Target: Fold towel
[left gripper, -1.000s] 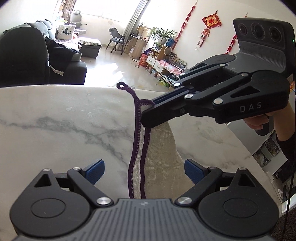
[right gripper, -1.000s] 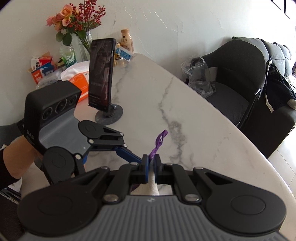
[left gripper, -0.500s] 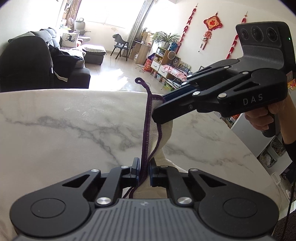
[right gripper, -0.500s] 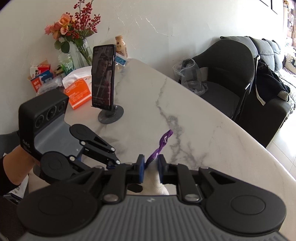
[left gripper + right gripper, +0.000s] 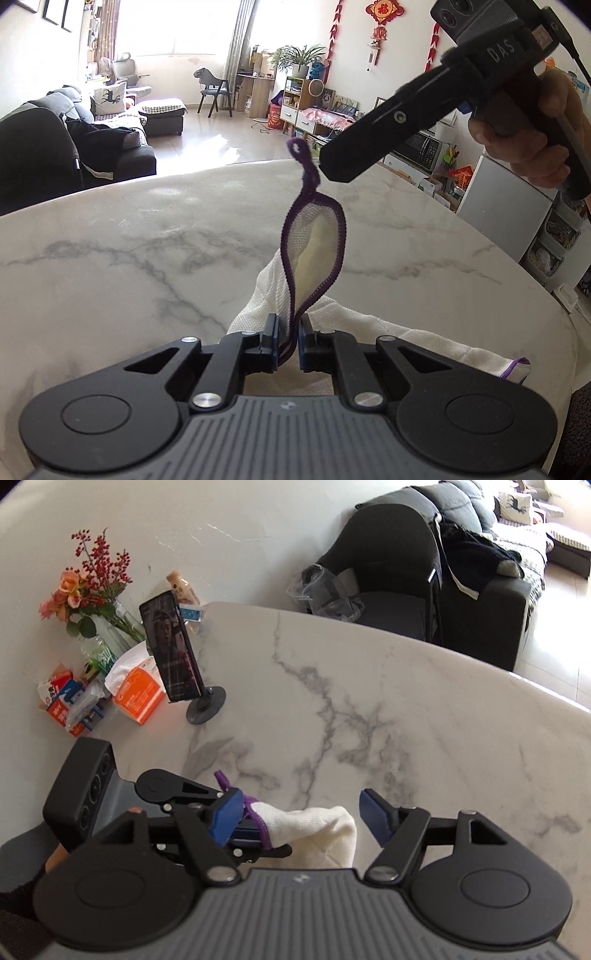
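A white towel [image 5: 314, 240] with a purple edge lies partly on the marble table [image 5: 110, 258]. My left gripper [image 5: 288, 343] is shut on its purple-edged corners, and a loop of towel stands up above the jaws. My right gripper [image 5: 332, 168] hangs up and to the right of the loop's purple tip, clear of the cloth. In the right wrist view the right gripper [image 5: 301, 814] has its jaws opening. The towel [image 5: 325, 827] bulges between the blue pads, which do not press on it. The left gripper [image 5: 258, 830] holds the purple edge just left of it.
A phone on a round stand [image 5: 173, 646], an orange tissue box [image 5: 138, 694], flowers in a vase [image 5: 92, 590], a bottle [image 5: 181, 589] and small cartons crowd the table's far left by the wall. A black armchair [image 5: 399, 590] stands beyond the table's edge.
The left gripper closed on the towel's purple-edged corners. The right gripper let go of the corner, its jaws spread, and it rolled and drew away from the cloth.
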`<state>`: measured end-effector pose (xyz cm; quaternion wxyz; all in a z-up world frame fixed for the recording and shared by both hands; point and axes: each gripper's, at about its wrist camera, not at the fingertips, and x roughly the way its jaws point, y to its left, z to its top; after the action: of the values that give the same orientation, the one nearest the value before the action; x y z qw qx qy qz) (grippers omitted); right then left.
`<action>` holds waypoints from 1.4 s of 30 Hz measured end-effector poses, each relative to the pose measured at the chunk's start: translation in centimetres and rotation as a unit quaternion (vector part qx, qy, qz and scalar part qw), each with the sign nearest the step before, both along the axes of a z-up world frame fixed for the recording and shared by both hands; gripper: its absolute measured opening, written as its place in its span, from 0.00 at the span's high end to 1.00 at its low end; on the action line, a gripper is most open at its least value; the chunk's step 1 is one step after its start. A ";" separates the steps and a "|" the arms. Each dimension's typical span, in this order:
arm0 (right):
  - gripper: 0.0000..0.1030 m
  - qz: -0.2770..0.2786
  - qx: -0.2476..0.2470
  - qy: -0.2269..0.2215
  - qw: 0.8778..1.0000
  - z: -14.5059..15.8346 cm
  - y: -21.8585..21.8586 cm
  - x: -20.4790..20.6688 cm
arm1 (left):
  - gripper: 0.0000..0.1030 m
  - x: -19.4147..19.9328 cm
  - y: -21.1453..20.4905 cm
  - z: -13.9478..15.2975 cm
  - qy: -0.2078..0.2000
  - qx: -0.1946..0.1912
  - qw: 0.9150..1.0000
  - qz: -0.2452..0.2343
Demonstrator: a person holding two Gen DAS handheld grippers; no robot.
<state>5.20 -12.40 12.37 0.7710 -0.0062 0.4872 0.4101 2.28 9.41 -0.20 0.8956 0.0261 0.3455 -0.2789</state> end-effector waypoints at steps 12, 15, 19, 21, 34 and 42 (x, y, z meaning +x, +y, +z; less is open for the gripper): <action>0.29 -0.073 0.000 0.155 0.985 -4.8 -2.3 -1.3 | 0.91 -1.2 -1.2 -1.7 0.002 0.026 1.000 -0.016; 0.30 -0.079 -0.001 0.177 0.981 -5.6 -2.8 -2.2 | 0.91 -1.1 -1.0 -1.6 0.001 0.018 1.000 -0.010; 0.31 -0.083 0.013 0.207 0.975 -6.7 -3.2 -3.0 | 0.91 -1.8 -1.0 -1.3 -0.001 0.006 1.000 -0.005; 0.37 -0.084 0.019 0.216 0.973 -7.1 -3.2 -3.3 | 0.91 -2.1 -1.3 -1.2 -0.001 0.006 1.000 -0.007; 0.91 -0.011 -0.046 0.132 0.990 -6.3 -1.0 -6.6 | 0.75 -4.8 -1.8 -0.3 -0.007 0.042 0.999 -0.023; 0.91 -0.019 -0.024 0.117 0.993 -4.6 -2.2 -7.1 | 0.50 -7.1 -2.7 -0.5 -0.066 0.102 0.992 -0.034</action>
<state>-1.86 -14.59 7.78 0.7159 0.0319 0.5838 0.3816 -4.78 6.68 -0.69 0.8992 0.1469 0.3115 -0.2699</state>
